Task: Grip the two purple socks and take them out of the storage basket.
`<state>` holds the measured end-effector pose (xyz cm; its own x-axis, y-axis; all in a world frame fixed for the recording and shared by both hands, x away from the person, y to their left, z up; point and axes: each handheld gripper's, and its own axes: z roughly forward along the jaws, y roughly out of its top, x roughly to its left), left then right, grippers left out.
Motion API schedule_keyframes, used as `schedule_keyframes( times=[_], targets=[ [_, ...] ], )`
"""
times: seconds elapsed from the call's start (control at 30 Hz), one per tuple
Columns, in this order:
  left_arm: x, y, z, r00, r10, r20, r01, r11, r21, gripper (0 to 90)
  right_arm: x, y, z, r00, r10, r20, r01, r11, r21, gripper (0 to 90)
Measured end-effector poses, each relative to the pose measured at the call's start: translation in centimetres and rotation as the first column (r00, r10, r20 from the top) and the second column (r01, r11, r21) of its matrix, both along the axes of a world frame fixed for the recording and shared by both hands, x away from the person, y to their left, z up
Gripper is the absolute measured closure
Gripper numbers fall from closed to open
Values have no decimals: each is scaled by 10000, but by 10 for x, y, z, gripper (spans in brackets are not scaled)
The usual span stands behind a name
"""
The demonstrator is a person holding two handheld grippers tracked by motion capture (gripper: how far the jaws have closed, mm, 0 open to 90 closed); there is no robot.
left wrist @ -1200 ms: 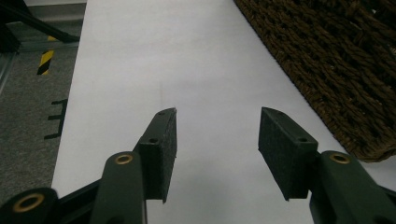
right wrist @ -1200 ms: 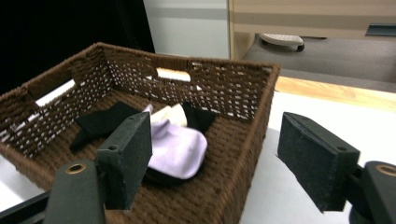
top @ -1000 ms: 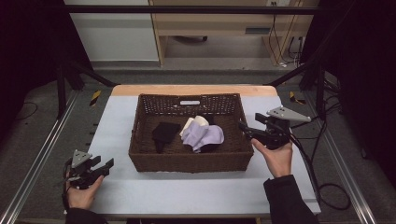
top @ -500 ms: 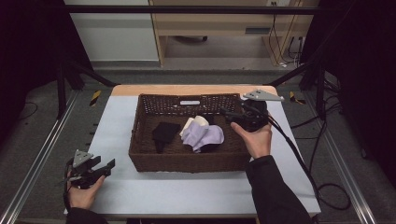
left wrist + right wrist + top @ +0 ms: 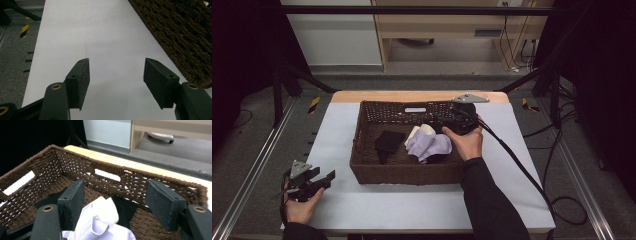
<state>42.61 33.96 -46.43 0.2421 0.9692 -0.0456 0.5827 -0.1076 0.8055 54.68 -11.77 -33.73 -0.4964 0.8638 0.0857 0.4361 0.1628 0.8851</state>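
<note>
White counter [image 5: 362,210] carrying a wicker basket [image 5: 402,172] of socks [image 5: 429,146].
Right hand-held gripper [image 5: 447,122] is hovering inside, jaws apart; left hand-held gripper [image 5: 319,180] is idling, jaws apart; nothing lifted yet.

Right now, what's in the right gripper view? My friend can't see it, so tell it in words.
The open hand-held gripper points down into a brown woven basket. Between its two black jaws lie a lilac cloth, a cream cloth and a black cloth, with a wooden table edge behind.
</note>
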Motion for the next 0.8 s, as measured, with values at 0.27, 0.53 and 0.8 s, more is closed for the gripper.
schedule_keyframes(
  times=[0.27,0.53,0.8],
  targets=[
    [0,-1,0,10000,3,-36,-2,10000,80,369,7,12,-18,9978,224,-627,-243,9993,-296,389],
    [1,-1,0,9999,8,-108,-7,9999,125,368,11,25,-37,9912,536,-1213,-580,9978,-331,444],
    [1,-1,0,9999,25,-120,-23,9999,142,368,15,31,-51,9830,533,-1754,-680,9946,-788,439]
  ],
)
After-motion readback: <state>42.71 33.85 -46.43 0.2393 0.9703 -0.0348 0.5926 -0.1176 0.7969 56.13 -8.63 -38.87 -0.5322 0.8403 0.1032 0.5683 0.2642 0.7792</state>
